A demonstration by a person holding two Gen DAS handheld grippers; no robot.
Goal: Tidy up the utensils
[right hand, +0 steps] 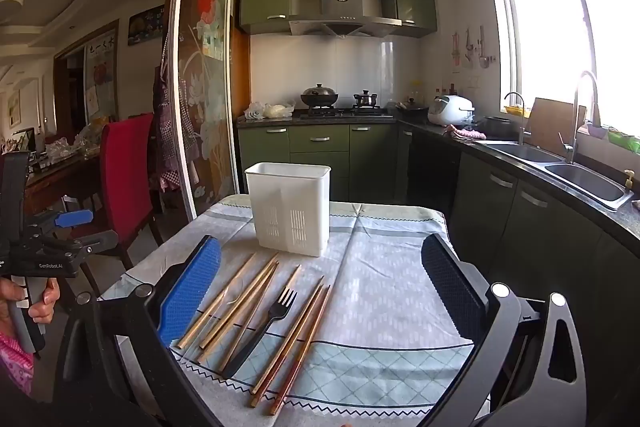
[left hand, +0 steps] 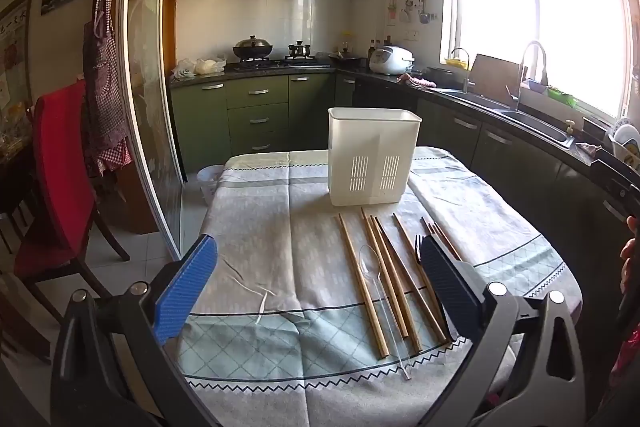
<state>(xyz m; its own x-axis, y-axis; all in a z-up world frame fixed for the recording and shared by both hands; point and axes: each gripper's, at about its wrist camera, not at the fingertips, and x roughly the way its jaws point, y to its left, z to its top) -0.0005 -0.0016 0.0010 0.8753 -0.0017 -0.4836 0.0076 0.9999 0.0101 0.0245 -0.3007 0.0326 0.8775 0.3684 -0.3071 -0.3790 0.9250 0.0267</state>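
A white slotted utensil holder (left hand: 374, 157) stands upright at the middle of the table; it also shows in the right wrist view (right hand: 290, 209). In front of it lie several wooden chopsticks (left hand: 364, 285) (right hand: 236, 301), a clear plastic spoon (left hand: 374, 277) and a black plastic fork (right hand: 266, 327), partly hidden in the left wrist view (left hand: 419, 245). My left gripper (left hand: 318, 287) is open and empty above the near table, left of the utensils. My right gripper (right hand: 320, 293) is open and empty above the chopsticks and fork.
The table wears a grey-green patterned cloth (left hand: 256, 211). A red chair (left hand: 60, 187) stands at the left. A dark counter with a sink (right hand: 580, 179) runs along the right. The other hand-held gripper (right hand: 48, 247) shows at the left of the right wrist view.
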